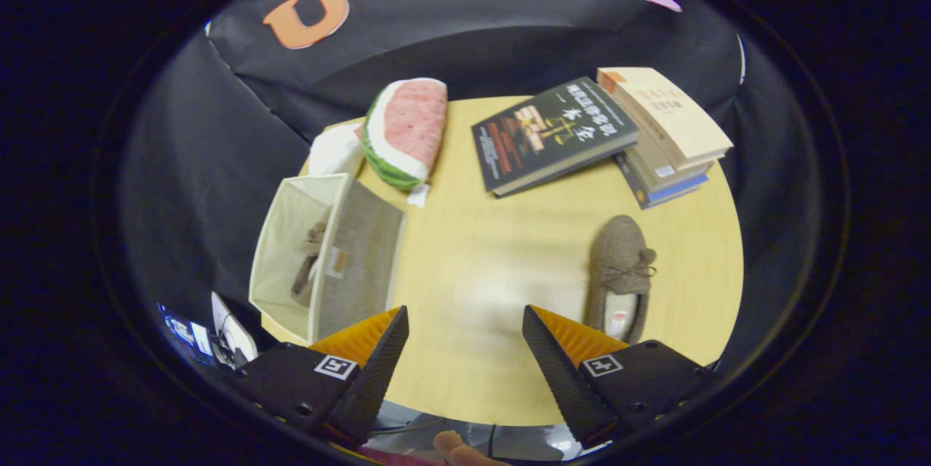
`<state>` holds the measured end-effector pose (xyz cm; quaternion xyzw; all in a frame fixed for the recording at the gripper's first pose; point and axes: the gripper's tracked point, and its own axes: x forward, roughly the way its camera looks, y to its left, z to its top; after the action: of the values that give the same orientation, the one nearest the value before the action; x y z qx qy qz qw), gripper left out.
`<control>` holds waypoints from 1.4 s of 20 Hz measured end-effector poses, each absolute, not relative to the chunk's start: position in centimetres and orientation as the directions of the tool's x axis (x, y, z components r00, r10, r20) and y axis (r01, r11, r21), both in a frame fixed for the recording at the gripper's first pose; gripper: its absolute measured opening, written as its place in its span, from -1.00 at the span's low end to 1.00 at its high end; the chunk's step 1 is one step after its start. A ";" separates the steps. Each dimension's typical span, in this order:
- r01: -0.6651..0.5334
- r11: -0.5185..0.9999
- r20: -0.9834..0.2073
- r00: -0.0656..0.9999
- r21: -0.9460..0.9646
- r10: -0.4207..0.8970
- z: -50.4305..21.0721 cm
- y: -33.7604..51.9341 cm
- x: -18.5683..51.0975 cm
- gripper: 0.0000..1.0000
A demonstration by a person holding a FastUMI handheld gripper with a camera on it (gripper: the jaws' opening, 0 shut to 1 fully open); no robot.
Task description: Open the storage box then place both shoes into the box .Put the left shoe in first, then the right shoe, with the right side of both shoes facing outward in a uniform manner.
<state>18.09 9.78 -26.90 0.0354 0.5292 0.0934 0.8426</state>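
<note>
Gaping wide and gripping nothing, the gripper (pixel 465 350) is hovering over the round pale wooden desk (pixel 480 262). Its remaining target, a brown knitted slipper-style shoe (pixel 618 270), is lying at lower right just beyond the right-hand jaw, long axis pointing away from the camera. At centre left, the opened beige fabric storage box (pixel 327 248) is already holding one matching shoe (pixel 309 266).

Woolly knit shoe (pixel 618 273), cloth storage box (pixel 320 255) — smooth, matt wood-look table (pixel 494 248).

Table (pixel 494 262) bears box (pixel 291 248), shoe (pixel 618 270), books (pixel 553 131), watermelon pillow (pixel 407 128).
</note>
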 end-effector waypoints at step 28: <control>0.129 0.988 -0.962 0.268 0.084 0.047 -41.9 -8.8 21.5 -0.99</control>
<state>21.50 -8.80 -41.93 0.0728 0.6043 -0.0258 0.7930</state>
